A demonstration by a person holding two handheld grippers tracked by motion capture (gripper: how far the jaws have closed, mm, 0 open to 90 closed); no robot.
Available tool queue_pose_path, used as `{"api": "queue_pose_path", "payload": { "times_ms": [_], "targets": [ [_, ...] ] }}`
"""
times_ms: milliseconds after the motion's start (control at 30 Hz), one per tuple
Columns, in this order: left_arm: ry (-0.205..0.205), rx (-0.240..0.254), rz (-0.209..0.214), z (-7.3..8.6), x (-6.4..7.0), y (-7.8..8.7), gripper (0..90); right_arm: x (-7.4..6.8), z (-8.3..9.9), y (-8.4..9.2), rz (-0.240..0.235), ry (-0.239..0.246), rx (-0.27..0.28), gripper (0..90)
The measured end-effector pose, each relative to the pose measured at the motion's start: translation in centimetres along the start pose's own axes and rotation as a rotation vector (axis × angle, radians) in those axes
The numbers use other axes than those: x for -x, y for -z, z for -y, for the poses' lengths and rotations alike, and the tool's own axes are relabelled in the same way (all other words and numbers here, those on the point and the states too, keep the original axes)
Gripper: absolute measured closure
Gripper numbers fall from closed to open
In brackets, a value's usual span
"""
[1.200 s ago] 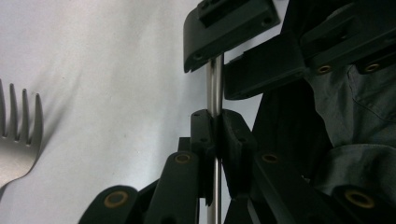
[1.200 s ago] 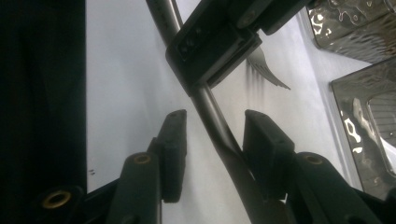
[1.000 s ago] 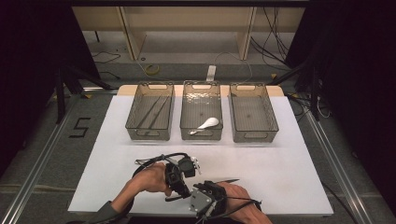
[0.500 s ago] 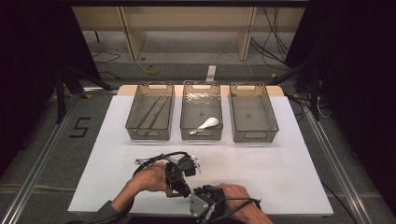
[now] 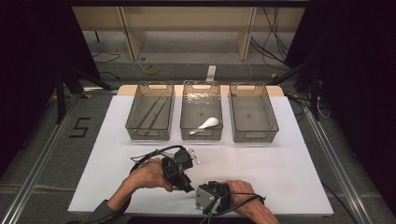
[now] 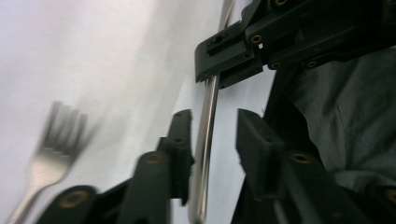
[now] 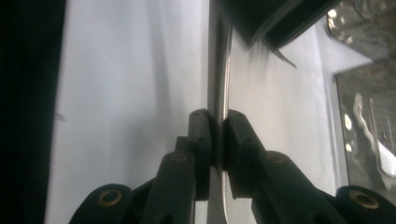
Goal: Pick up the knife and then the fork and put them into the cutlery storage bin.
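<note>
A handover looks in hand: low in the high view, the right gripper [image 7: 215, 140] is clamped on a metal utensil handle [image 7: 218, 70], while the left gripper [image 6: 212, 144], jaws just opened and parted around the handle, has let go. Next the left should back clear. Counted: three bins [image 5: 150, 135], one white spoon [image 5: 208, 124] in the middle bin, one blurred fork [image 6: 58, 149] at lower left.

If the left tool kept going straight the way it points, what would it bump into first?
Probably the right tool. In the left gripper view it sits just ahead of the left tool, clamped on the same shiny metal rod that runs between the left tool's parted jaws. Depth is hard to judge, so this is a guess.
</note>
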State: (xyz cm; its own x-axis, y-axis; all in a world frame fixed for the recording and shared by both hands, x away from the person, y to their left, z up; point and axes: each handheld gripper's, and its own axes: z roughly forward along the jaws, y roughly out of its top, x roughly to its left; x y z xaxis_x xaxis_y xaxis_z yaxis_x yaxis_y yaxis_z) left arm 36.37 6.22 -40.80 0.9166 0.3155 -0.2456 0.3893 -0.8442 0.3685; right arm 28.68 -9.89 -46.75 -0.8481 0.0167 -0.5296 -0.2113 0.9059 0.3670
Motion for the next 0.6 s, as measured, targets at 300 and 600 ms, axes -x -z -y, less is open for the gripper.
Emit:
{"api": "queue_pose_path", "payload": {
  "times_ms": [300, 600],
  "targets": [
    [0.049, 0.202, -0.127, 0.9, -1.3, 2.9, 34.8, 1.7, 1.8, 0.6, 0.039, -0.095, -0.018, 82.7],
    [0.131, 0.342, -0.244, 3.4, -3.5, 4.4, 25.8, 4.5, 4.9, 1.7, 0.101, -0.285, -0.046, 82.7]
  ]
}}
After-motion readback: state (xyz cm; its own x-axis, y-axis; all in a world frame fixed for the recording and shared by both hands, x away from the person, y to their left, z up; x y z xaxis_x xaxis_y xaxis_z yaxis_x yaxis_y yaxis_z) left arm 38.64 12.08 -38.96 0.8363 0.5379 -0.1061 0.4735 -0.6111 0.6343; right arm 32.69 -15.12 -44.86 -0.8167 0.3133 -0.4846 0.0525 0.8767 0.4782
